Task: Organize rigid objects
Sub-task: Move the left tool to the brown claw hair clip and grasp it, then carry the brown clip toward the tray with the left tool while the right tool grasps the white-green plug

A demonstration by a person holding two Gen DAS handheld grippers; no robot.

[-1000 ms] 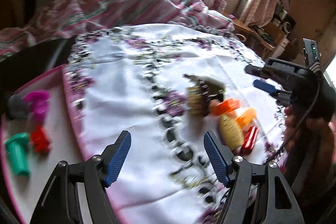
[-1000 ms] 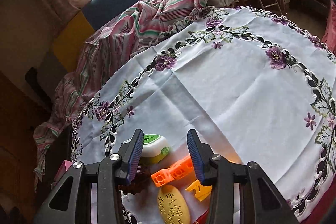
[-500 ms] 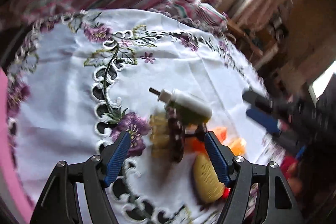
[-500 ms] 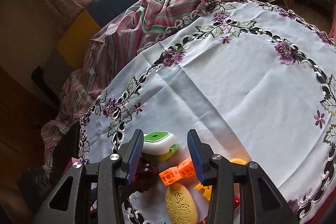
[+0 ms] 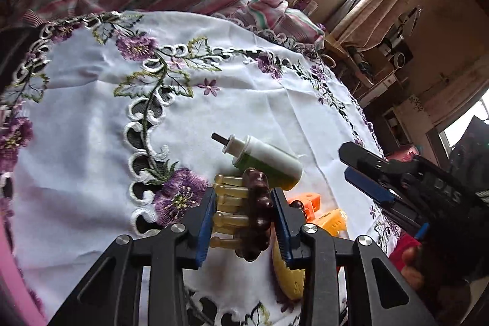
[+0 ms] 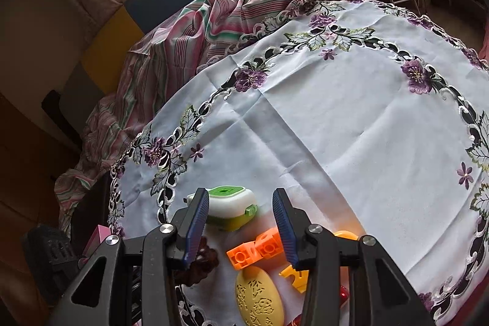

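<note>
the left gripper (image 5: 243,222), jaws just closed, pinches a brown massage brush (image 5: 253,213) on the tablecloth (image 5: 244,100), its bristles pointing left, long axis running away. the right gripper (image 6: 241,226) hangs spread, empty.

The tablecloth (image 6: 351,127) is white, stitched with purple flowers, green leaves and black cutwork scrolls. Near its edge lie a dark brown massager (image 5: 256,213) with amber prongs, a white and green bottle (image 5: 269,161), an orange block (image 6: 256,249) and a yellow oval (image 6: 259,298) with a raised pattern. The cloth (image 6: 195,32) heaped at the far edge is striped pink, green and white. Both grippers are black with blue pads (image 6: 197,222).
</note>
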